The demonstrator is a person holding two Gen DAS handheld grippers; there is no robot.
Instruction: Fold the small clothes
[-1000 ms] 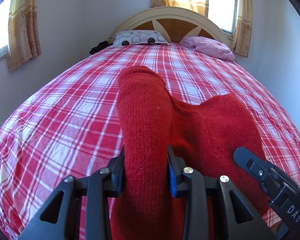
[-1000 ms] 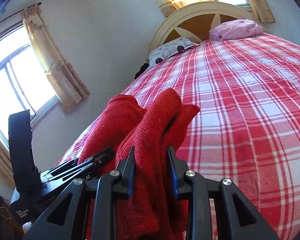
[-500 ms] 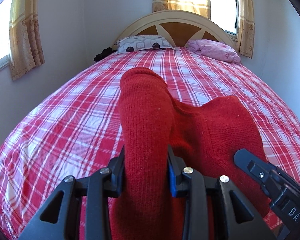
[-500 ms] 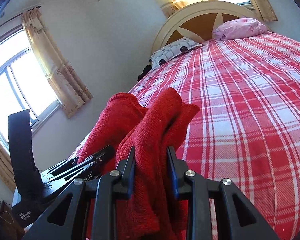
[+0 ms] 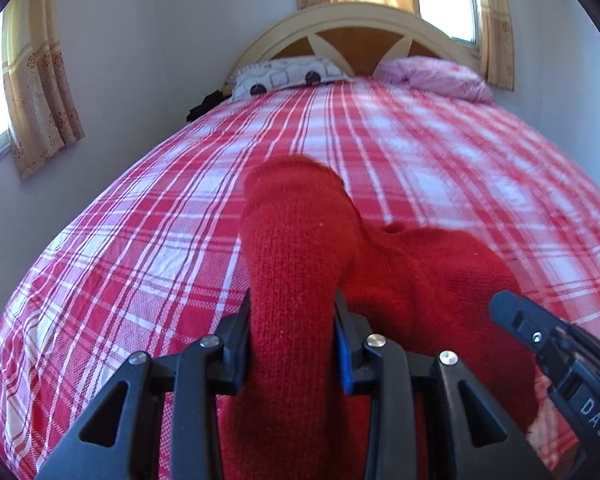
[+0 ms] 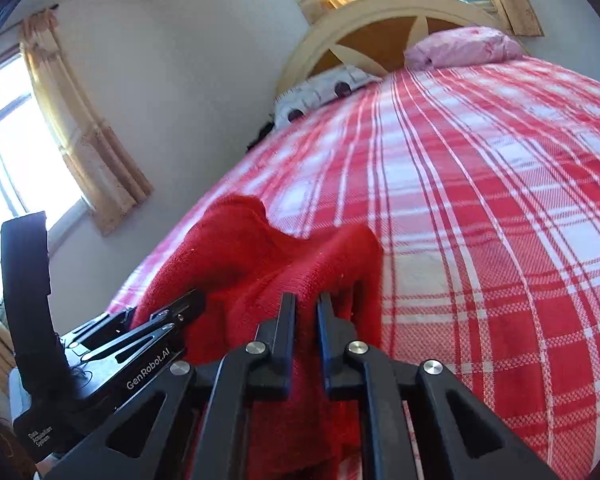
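- The bed (image 5: 148, 264) fills most of both views, covered in a red and white plaid sheet (image 6: 500, 208), with a cream arched headboard (image 5: 364, 20) at the far end.
- Yellowish curtains (image 5: 40, 92) hang at the windows, one on the side wall and one behind the headboard.
- Two pillows up by the headboard: a white patterned one (image 5: 284, 76) and a pink one (image 5: 436, 76) beside it.
- The red knit garment (image 5: 300, 264) is at the near end of the bed, held up between the two claws. It's a thick, fuzzy knit, bunched into a fat roll on the left side and draping in soft folds toward the right.
- Left gripper (image 5: 294, 344): jaws partway spread and pinching that thick roll of red knit, pads pressed against it on both sides. The fabric sticks out well past the fingertips.
- Right gripper (image 6: 306, 332): jaws nearly pressed together, with a thin layer of the red knit caught between them. More of the garment hangs down underneath.
- Each claw shows up at the edge of the other's view, just beside the garment.
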